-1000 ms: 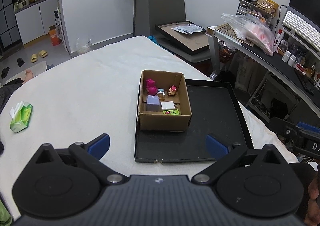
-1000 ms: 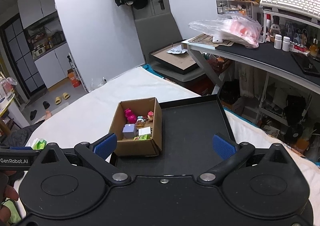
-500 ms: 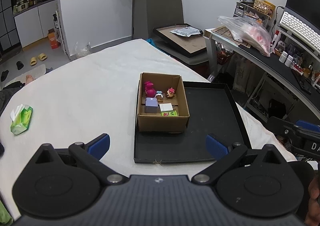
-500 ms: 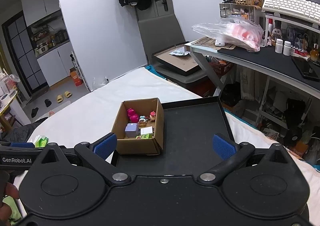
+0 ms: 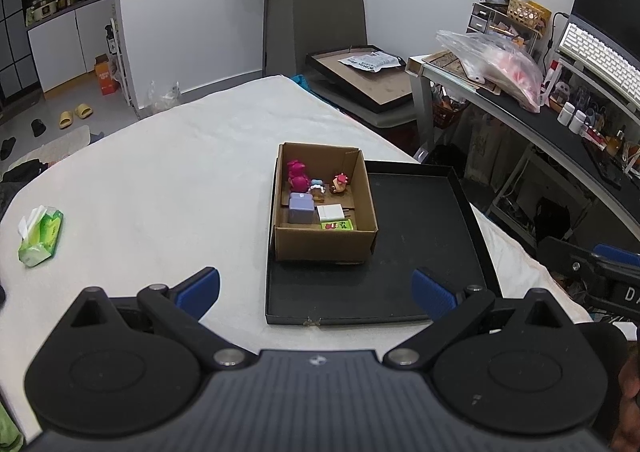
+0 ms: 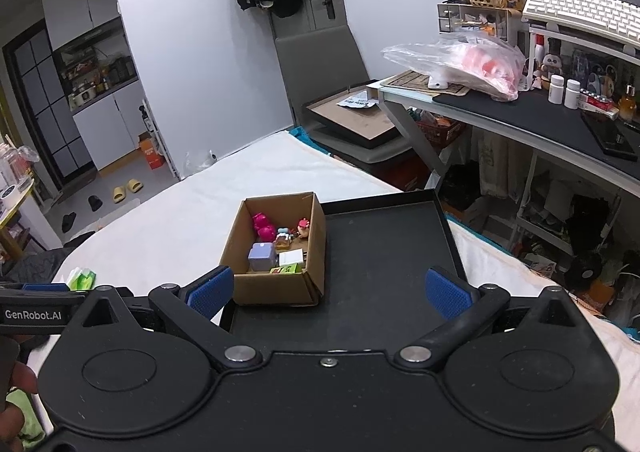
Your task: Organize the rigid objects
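Note:
A small cardboard box (image 5: 326, 242) (image 6: 276, 286) stands on the left part of a black tray (image 5: 420, 252) (image 6: 384, 252) on the white table. Inside the box lie a pink figure (image 5: 297, 174) (image 6: 262, 226), a lilac cube (image 5: 301, 207) (image 6: 262, 257), a white block (image 5: 330, 212) (image 6: 291, 257), a green card (image 5: 338, 226), and two small figurines (image 5: 340, 183). My left gripper (image 5: 316, 286) hangs open, short of the tray's near edge. My right gripper (image 6: 328, 288) is open too, over the tray's near part, with its left finger beside the box's near left corner. Neither holds anything.
A green tissue pack (image 5: 40, 232) (image 6: 82, 278) lies on the white table (image 5: 160, 180) at the left. A desk (image 6: 520, 120) with a plastic bag (image 6: 456, 62), bottles and a keyboard stands to the right. A grey chair (image 5: 332, 32) with a framed board is behind the table.
Both cameras have risen and pulled back slightly, so the box and tray sit a little lower in view. The box, tray and both open grippers are otherwise unchanged.

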Available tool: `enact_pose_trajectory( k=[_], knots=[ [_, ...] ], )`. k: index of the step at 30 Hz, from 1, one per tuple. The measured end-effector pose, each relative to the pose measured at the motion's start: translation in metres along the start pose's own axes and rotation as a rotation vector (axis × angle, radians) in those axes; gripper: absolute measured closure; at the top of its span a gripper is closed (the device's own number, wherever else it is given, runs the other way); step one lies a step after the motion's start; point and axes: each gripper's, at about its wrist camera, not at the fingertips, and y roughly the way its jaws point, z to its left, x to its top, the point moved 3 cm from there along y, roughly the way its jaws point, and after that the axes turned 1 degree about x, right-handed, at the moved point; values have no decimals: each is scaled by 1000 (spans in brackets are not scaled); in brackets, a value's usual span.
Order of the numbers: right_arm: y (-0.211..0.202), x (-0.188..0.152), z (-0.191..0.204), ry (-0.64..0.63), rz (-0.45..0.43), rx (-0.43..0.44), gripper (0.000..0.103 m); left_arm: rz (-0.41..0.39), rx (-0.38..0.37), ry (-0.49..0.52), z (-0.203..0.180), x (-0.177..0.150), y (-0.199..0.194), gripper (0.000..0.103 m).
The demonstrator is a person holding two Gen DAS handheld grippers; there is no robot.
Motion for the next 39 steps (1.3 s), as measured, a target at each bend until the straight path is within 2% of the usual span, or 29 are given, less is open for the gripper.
enact_pose_trajectory(
  k=[5, 39],
  knots=[
    [2, -1, -4, -3, 8, -25, 0, -3, 2, -2, -1, 2, 0, 2],
    [0, 2, -6, -12, 12, -36, 0, -11, -1, 29, -8, -3, -2, 2]
  ],
)
